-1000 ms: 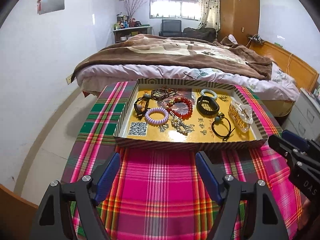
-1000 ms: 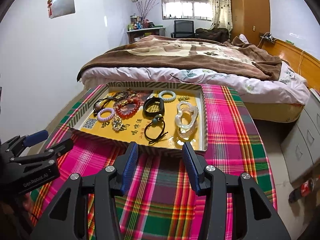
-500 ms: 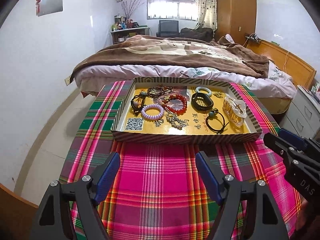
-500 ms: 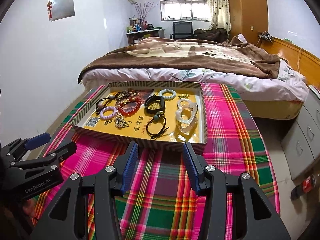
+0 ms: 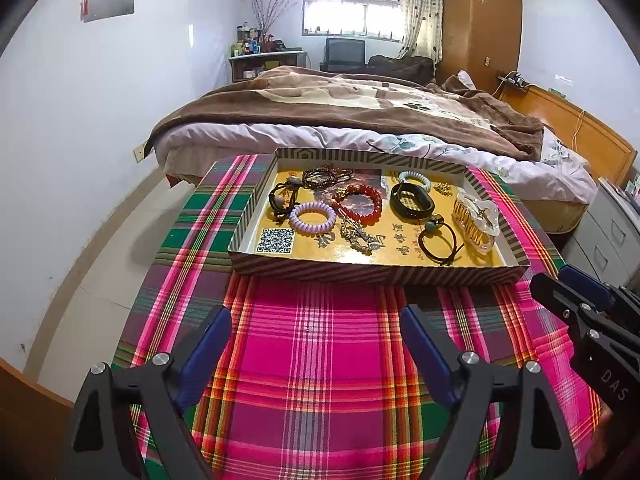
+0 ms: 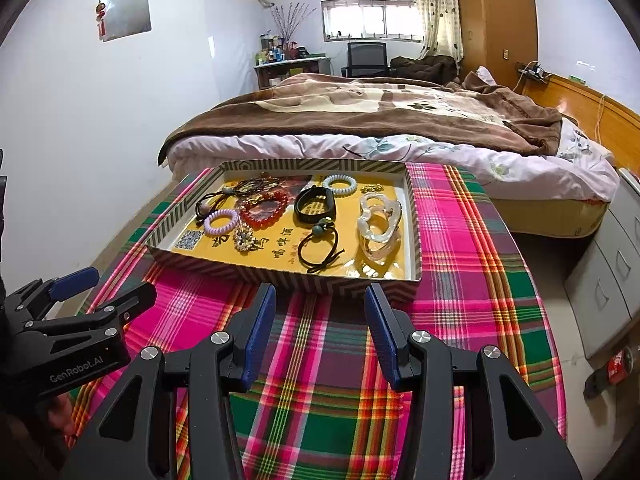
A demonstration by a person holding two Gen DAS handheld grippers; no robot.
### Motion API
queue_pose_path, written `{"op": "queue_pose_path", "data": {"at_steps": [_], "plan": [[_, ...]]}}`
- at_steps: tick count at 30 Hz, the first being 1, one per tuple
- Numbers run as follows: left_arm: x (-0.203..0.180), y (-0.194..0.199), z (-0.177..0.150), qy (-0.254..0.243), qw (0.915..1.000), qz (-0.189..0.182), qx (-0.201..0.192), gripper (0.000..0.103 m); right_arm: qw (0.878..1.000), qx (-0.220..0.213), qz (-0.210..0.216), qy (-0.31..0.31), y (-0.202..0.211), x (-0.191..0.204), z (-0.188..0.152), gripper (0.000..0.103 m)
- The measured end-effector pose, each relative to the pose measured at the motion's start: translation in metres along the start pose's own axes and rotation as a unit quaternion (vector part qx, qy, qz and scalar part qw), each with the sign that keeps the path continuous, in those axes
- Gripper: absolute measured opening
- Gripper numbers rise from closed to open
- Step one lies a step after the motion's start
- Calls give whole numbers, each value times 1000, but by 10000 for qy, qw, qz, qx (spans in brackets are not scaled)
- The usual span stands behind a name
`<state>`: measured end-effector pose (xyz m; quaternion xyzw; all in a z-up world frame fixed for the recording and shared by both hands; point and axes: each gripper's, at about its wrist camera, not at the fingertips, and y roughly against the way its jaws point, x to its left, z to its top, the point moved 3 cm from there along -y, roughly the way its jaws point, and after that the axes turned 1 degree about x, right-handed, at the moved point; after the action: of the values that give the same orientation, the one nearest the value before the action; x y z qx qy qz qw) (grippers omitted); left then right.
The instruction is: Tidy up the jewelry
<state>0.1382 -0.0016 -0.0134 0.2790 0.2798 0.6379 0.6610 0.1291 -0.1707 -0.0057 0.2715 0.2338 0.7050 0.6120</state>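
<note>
Both tongs, left (image 5: 316, 332) just widening, right (image 6: 320, 312), gaped empty before the striped cardboard tray (image 5: 376, 274) of beaded bracelets (image 5: 357, 203).

The left tongs (image 5: 316, 340) stand wider than a second ago: their jaws have just been opening, with nothing between them but the plaid cloth (image 5: 320, 360) of the counter. In the left wrist view the striped tray (image 5: 376, 274) sits higher in the picture and looks smaller than before, so more cloth shows between it and the blue pads (image 5: 208, 340) (the camera appears to have drawn back slightly). The right wrist view shows the same small shift, the tray (image 6: 280, 280) lying a little further from the right tongs (image 6: 320, 320).
</note>
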Motion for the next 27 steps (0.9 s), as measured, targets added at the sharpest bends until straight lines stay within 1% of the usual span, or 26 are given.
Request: {"op": "queue_pose_path", "data": {"at_steps": [27], "plan": [[-1, -3, -2, 19, 10000, 29, 78, 86, 10000, 41, 11, -12, -2, 1, -3, 47]]}}
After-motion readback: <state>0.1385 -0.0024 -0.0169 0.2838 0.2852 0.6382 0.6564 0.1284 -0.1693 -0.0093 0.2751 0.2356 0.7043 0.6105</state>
